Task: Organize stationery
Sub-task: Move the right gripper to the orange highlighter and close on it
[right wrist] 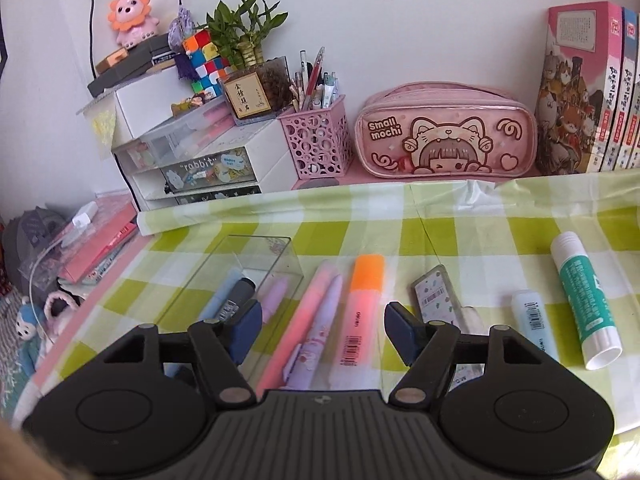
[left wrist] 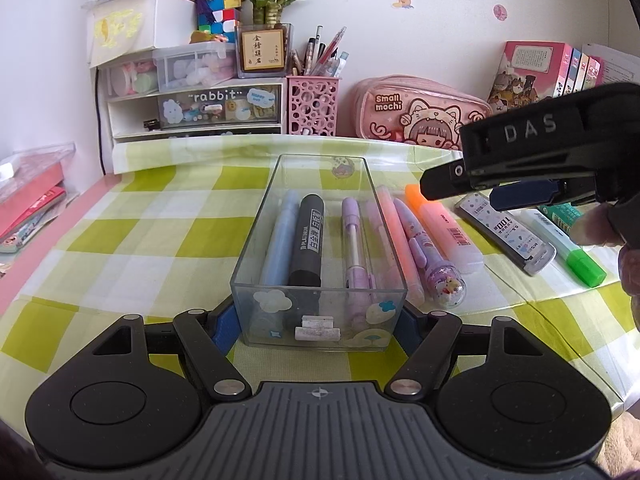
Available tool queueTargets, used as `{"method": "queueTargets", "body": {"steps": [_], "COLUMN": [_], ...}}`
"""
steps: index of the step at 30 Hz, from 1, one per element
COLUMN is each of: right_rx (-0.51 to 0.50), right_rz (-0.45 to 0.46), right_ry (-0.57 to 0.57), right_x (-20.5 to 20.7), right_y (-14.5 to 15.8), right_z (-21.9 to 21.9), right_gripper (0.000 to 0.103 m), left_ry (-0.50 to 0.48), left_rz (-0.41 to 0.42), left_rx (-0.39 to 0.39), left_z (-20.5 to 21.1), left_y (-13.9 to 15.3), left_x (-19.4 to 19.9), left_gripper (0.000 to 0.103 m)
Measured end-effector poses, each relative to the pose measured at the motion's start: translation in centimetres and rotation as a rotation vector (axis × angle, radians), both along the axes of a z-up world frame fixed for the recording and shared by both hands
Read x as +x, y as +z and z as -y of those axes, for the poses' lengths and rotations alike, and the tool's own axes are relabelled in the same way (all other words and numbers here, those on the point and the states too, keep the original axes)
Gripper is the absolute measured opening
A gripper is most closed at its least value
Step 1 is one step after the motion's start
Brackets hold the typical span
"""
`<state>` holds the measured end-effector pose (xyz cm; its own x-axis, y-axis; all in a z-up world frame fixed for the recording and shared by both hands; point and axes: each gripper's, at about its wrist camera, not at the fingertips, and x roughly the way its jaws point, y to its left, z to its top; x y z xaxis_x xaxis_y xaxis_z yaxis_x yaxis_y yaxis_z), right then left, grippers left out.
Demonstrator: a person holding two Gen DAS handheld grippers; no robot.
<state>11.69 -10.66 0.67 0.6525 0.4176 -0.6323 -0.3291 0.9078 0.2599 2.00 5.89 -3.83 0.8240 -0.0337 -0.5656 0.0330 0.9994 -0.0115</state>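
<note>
- A clear tray [left wrist: 320, 240] stands on the checked cloth of the desk [left wrist: 160, 240], holding a blue pen [left wrist: 280, 236], a black marker [left wrist: 307, 240] and a lilac pen [left wrist: 354, 240] side by side.
- Just right of the tray lie a pink pen [right wrist: 312, 300], a purple pen [right wrist: 324, 320] and an orange highlighter [right wrist: 362, 304]; further right a lead case [right wrist: 436, 292], a pale blue tube [right wrist: 534, 320] and a glue stick [right wrist: 584, 296].
- Left tongs [left wrist: 320, 320] are clenched on the tray's near end, pads pressed to both side walls.
- Right tongs [right wrist: 320, 328] hang released above the pink pen, purple pen and highlighter, gripping nothing; the tray's right wall sits close by their left finger.
- Behind, a pink pen cup [right wrist: 316, 140], a pink pencil case [right wrist: 444, 132], drawers [right wrist: 208, 168] and books [right wrist: 588, 92] line the wall.
- Open cloth lies left of the tray, up to the desk's pink edge.
</note>
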Motion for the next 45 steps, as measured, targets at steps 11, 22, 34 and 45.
{"method": "queueTargets", "body": {"steps": [11,22,34,45], "right_rx": [-0.085,-0.116,-0.270,-0.277], "right_rz": [0.077,0.066,0.029,-0.040], "right_ry": [0.035,0.055,0.148,0.207], "right_x": [-0.2,0.2,-0.3,-0.4], "right_y": [-2.0,-3.8,-3.0,-2.3], "right_z": [0.1,0.2,0.0,0.9], "right_gripper": [0.064,0.039,0.022,0.027], "left_ry": [0.000,0.000,-0.001,-0.001], "left_rz": [0.000,0.000,0.000,0.001], "left_rx": [0.000,0.000,0.001,0.001], "left_z": [0.0,0.0,0.0,-0.1], "left_y": [0.0,0.0,0.0,0.0], "left_x": [0.0,0.0,0.0,0.0], "left_gripper": [0.073,0.073,0.073,0.073]}}
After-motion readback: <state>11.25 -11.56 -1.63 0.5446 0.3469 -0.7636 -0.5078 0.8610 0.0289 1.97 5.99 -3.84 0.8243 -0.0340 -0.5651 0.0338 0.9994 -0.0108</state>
